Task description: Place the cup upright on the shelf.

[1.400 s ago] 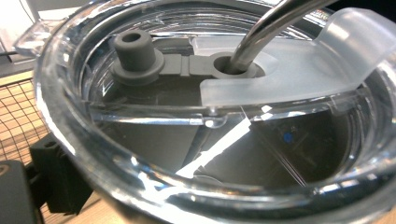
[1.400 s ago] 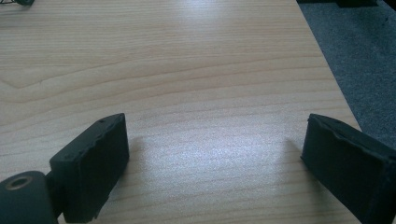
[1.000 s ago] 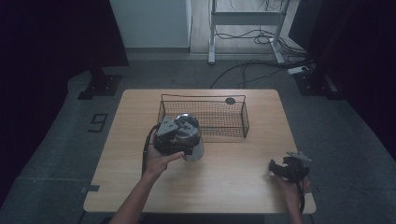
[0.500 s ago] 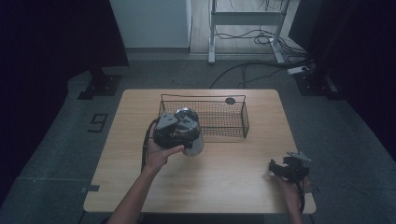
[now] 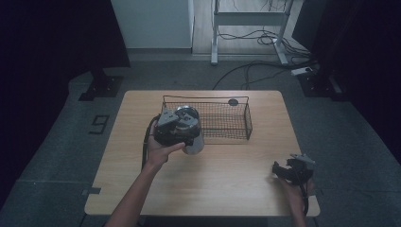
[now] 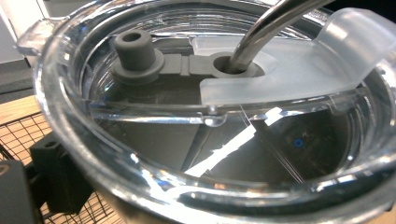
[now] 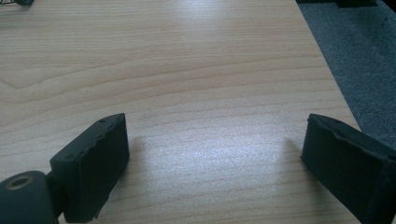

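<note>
The left gripper (image 5: 182, 130) is clamped on a steel tumbler (image 5: 193, 141) that carries a clear lid (image 6: 219, 140). Its jaws stand wide apart, and the tumbler's body fills the span between them. In the left gripper view, one black jaw presses against the tumbler's wall at the lower left. The lid lies directly ahead of the camera. On the lid, a grey rubber stopper (image 6: 137, 56) sits to the left and a metal straw (image 6: 261, 32) rises through the grey ring beside it. A frosted flap (image 6: 299, 70) covers the lid on the straw's side.

Compared with the frame from a second ago, the left gripper and the tumbler have moved slightly towards the wire basket (image 5: 222, 120). In the high view the tumbler now overlaps the basket's near left corner. Whether the tumbler is touching the wire cannot be determined. Basket mesh is visible below and to the left of the jaw in the left gripper view. The grip itself is unchanged.

The right gripper (image 5: 289, 171) is well away from the tumbler, on the far side of the basket from the left gripper and near the table's (image 5: 227, 184) near right corner. It has not moved since the earlier frame. Its jaws are spread wide with bare tabletop between them, and they hold nothing.
</note>
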